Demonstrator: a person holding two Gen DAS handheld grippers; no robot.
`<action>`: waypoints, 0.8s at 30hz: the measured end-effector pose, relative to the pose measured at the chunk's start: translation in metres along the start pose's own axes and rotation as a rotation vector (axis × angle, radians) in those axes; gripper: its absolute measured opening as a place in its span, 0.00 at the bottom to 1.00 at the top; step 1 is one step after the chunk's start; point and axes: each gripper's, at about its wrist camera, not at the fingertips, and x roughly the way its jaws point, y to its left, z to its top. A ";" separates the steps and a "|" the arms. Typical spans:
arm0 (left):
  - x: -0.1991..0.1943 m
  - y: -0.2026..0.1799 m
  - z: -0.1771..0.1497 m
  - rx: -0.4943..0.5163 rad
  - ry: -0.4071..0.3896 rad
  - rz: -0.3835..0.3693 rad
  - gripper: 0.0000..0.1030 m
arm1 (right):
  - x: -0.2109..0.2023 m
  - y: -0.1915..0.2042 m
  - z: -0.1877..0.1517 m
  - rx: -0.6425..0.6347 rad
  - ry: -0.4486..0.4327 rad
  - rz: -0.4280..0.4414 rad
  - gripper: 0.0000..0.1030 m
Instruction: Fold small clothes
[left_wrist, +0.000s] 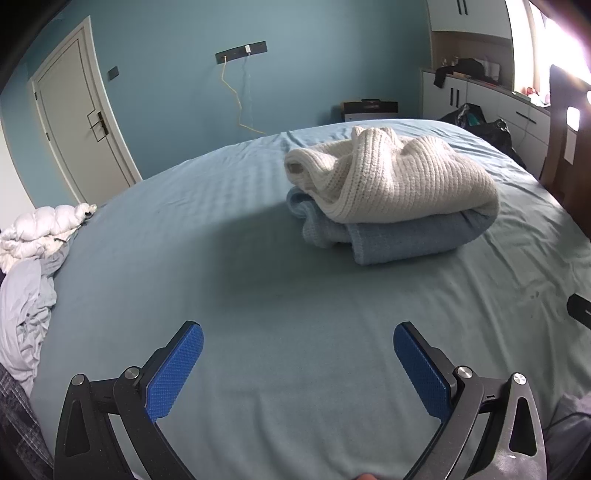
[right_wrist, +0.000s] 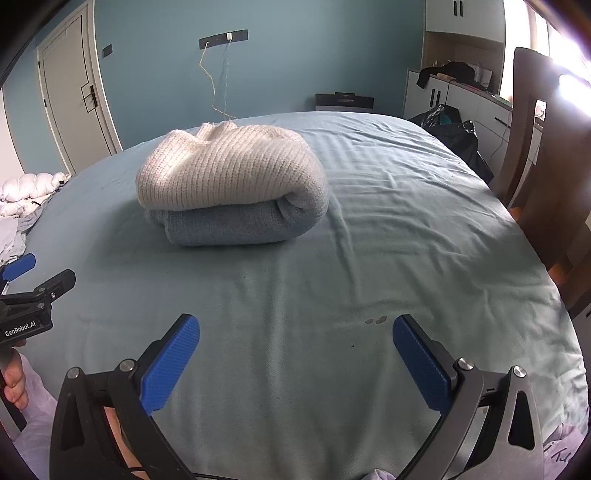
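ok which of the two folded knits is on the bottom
The light blue knit lies on the bed sheet; the cream ribbed knit is stacked on top of it.

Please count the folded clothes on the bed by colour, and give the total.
White: 1, the white knitted sweater, lying on top.
Blue: 1, the light blue knitted garment, underneath it.
Total: 2 folded clothes, in one stack on the bed sheet.

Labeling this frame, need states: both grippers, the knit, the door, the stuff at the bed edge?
left gripper: jaws open, empty.
right gripper: jaws open, empty.
cream and blue knit: folded into a bundle, resting on the bed sheet, untouched.
door: closed.
white bedding: crumpled at the bed's edge.
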 end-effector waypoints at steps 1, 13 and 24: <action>0.000 0.000 0.000 0.001 0.000 0.001 1.00 | 0.000 0.001 0.000 -0.004 -0.001 0.000 0.99; 0.000 -0.001 0.000 -0.001 0.001 0.005 1.00 | -0.003 0.005 -0.002 -0.035 -0.016 -0.014 0.99; 0.000 -0.002 0.000 0.001 -0.002 -0.009 1.00 | -0.002 0.002 -0.001 -0.023 -0.011 -0.009 0.99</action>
